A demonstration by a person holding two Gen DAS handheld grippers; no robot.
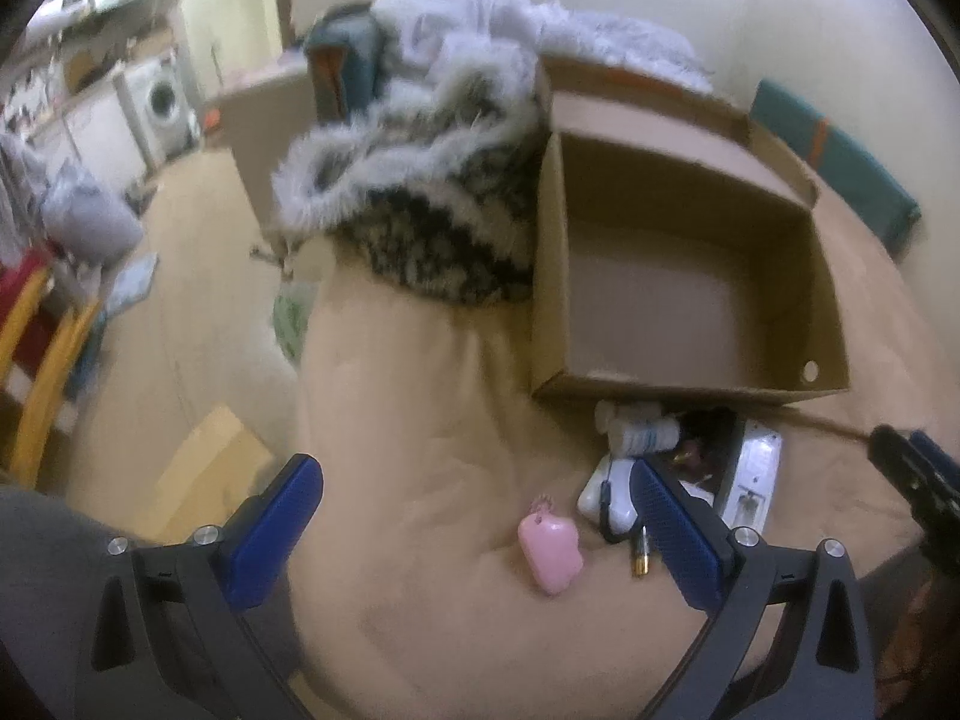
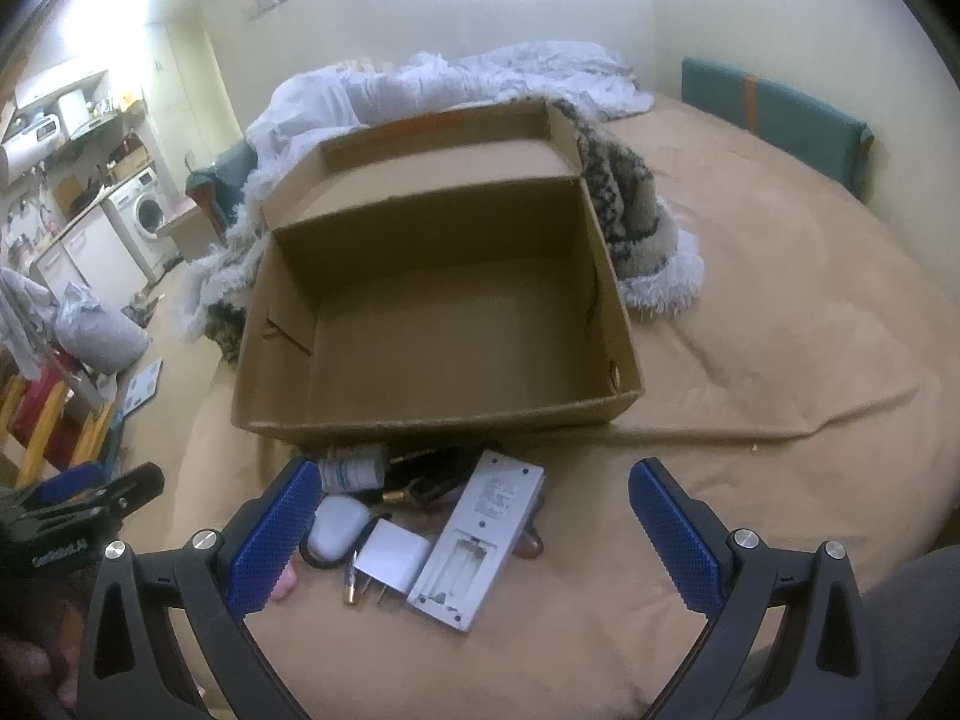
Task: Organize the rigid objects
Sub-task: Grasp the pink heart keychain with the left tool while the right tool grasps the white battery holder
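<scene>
An open, empty cardboard box (image 1: 690, 300) (image 2: 432, 312) sits on the tan bed cover. In front of it lies a small heap: a silver battery charger (image 2: 480, 534) (image 1: 753, 474), a white plug adapter (image 2: 390, 558), a white oval case (image 2: 336, 525) (image 1: 612, 492), a small white bottle (image 2: 351, 471) (image 1: 642, 435) and a pink charm (image 1: 549, 552). My left gripper (image 1: 474, 498) stands open above the pink charm, holding nothing. My right gripper (image 2: 474, 498) is open over the charger and adapter, also holding nothing.
A furry patterned blanket (image 1: 420, 192) (image 2: 624, 210) and white bedding (image 2: 420, 84) pile up behind and beside the box. A teal cushion (image 2: 774, 114) leans at the wall. The bed edge drops to the floor at left, where a washing machine (image 2: 141, 213) and clutter stand.
</scene>
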